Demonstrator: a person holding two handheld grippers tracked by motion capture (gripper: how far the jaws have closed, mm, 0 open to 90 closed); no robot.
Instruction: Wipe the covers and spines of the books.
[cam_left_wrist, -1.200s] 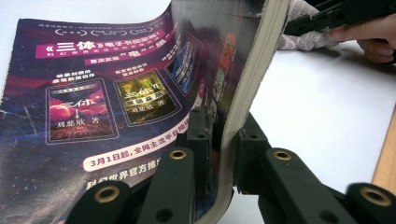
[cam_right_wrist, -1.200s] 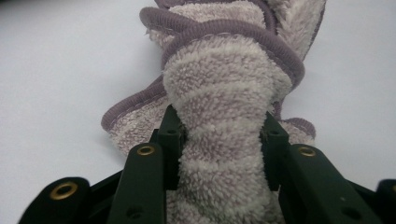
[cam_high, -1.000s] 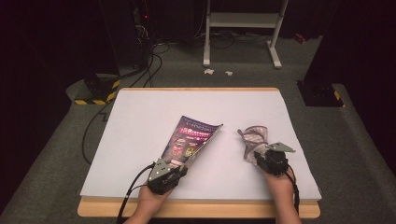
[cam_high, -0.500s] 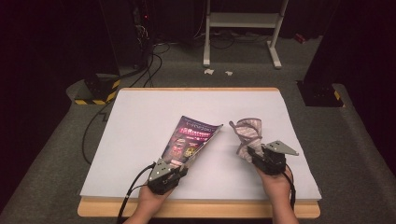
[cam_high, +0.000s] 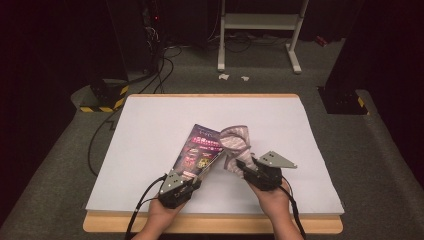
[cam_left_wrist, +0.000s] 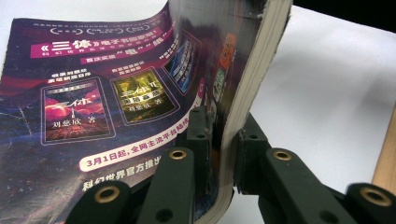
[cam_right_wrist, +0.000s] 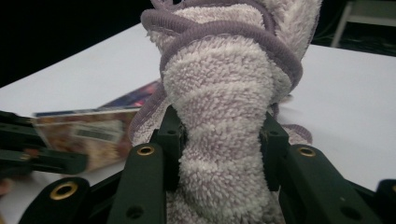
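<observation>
Purple and glossy, a paperback book (cam_high: 200, 152) lies near the front middle of my white worktop (cam_high: 150, 130), its back cover printed with small pictures of other book covers. My left gripper (cam_high: 186, 183) is clamped on the book's near edge: seen from the left gripper view, one jaw presses on the shiny cover (cam_left_wrist: 107, 93) and the other on the cream page block, and the cover curls upward away from me beyond the jaws. My left hand (cam_high: 162, 220) comes in from the near edge of the worktop.

Just right of the book, my right gripper (cam_high: 240, 166) is closed on a bunched towel (cam_high: 236, 145), pale lilac with a darker purple hem. From the right gripper view, the fluffy striped towel (cam_right_wrist: 224, 93) stands up in a thick roll between the two jaws, which squeeze it from both sides. From above, the towel's upper part reaches the book's right edge; whether they touch I cannot tell. My right hand (cam_high: 274, 200) sits behind its gripper.
</observation>
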